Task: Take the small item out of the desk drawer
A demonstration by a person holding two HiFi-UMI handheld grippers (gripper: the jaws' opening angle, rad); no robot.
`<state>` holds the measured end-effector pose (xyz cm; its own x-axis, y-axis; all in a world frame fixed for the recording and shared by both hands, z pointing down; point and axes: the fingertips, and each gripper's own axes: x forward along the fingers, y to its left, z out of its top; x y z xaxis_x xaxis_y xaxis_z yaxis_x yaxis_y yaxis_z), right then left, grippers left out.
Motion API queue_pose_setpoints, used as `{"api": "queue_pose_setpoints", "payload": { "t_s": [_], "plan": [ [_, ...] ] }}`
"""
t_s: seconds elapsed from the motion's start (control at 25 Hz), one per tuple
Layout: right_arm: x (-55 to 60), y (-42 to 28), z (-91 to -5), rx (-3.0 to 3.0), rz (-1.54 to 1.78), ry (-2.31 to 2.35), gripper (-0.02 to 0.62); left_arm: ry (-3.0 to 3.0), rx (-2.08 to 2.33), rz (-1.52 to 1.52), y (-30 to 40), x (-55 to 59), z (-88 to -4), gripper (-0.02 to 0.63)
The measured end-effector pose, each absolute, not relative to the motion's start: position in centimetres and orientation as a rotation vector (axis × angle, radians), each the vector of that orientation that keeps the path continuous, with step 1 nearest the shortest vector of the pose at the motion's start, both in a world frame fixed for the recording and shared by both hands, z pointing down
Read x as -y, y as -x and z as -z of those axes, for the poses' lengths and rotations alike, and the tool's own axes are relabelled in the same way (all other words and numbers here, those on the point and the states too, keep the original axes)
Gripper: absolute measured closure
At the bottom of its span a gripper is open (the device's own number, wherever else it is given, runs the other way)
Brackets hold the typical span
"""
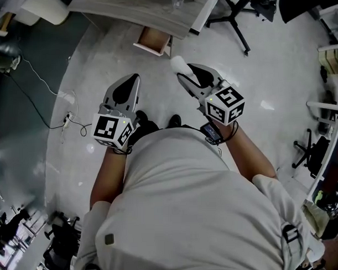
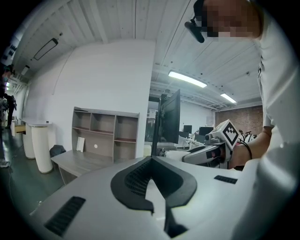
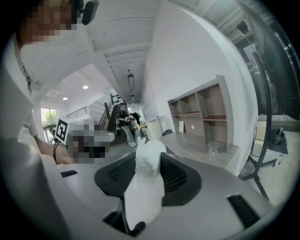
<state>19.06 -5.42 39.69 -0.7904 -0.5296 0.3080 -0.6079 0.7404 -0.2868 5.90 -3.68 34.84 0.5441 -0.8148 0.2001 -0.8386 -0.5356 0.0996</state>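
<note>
**White item clear of the drawer, in my right claw**

My right gripper point(image 1: 183, 76) was clamped on the small white item point(image 3: 148, 174), a crumpled-looking piece (what it was made of, I couldn't tell). Its long axis ran along my jaws, and its far end poked out past the tips toward the desk point(image 1: 126, 8). The open drawer point(image 1: 153, 41) sat well apart from it. My left gripper point(image 1: 134, 80) was pinched closed, with nothing in it.

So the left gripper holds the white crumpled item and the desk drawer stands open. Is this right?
No, the right gripper holds the white crumpled item, as the right gripper view shows. The desk drawer does stand open.
</note>
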Motion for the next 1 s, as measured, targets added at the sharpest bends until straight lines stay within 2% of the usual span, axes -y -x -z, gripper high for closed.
{"api": "queue_pose_setpoints", "payload": {
  "t_s": [0.44, 1.0],
  "plan": [
    [0.1, -17.1, -39.6, 2.721, -0.530, -0.974, 0.426, -2.619, 1.358, -0.175, -3.4, -0.6, -34.3, 0.594],
    [-11.0, -8.7, -37.3, 2.723, -0.429, -1.090, 0.426, -2.680, 1.233, -0.157, 4.7, -11.9, -32.8, 0.594]
  ]
}}
